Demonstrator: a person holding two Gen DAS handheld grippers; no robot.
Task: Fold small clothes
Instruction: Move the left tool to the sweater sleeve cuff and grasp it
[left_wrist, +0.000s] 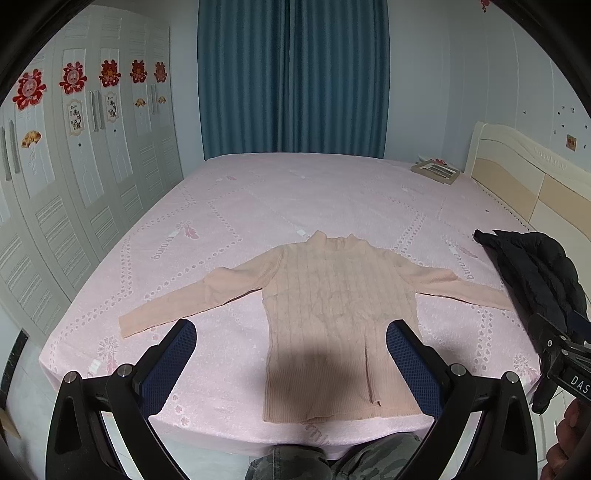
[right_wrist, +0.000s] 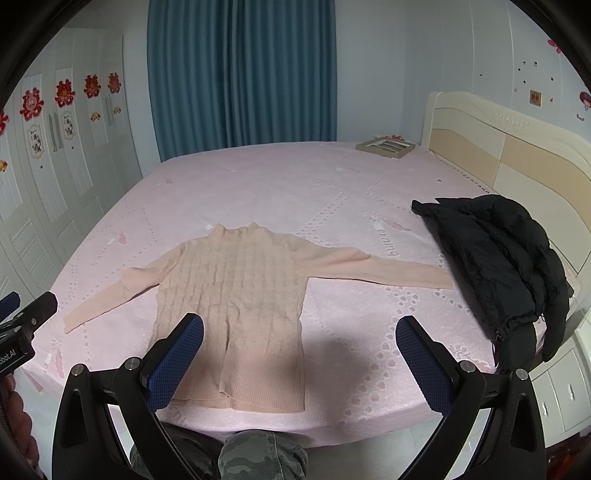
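A: What is on the far left?

B: A white wardrobe (left_wrist: 74, 177) with red paper cut-outs on its doors. It is well away from the bed (left_wrist: 295, 192).

A: And next?

B: The left sleeve (left_wrist: 192, 299) of the sweater (left_wrist: 332, 306). It lies stretched out flat on the pink sheet. I think it is laid that way so it is easy to fold in.

A: Where is the sweater?

B: In the middle of the bed, near the front edge. The neck points away, toward the curtain (left_wrist: 291, 77). The hem is close to the person's knees.

A: What is the left gripper (left_wrist: 291, 365) doing?

B: It hangs above the hem. Its two blue pads are wide apart and hold nothing.

A: And the right gripper (right_wrist: 299, 362)?

B: Same. It is spread wide and empty, over the bed just right of the hem. Both look ready to grab, but no fold is made yet.

A: What comes after that?

B: The right sleeve (right_wrist: 388, 271). Its cuff just about reaches a black jacket (right_wrist: 502, 266). The jacket hangs over the bed's right edge, so it could get in the way.
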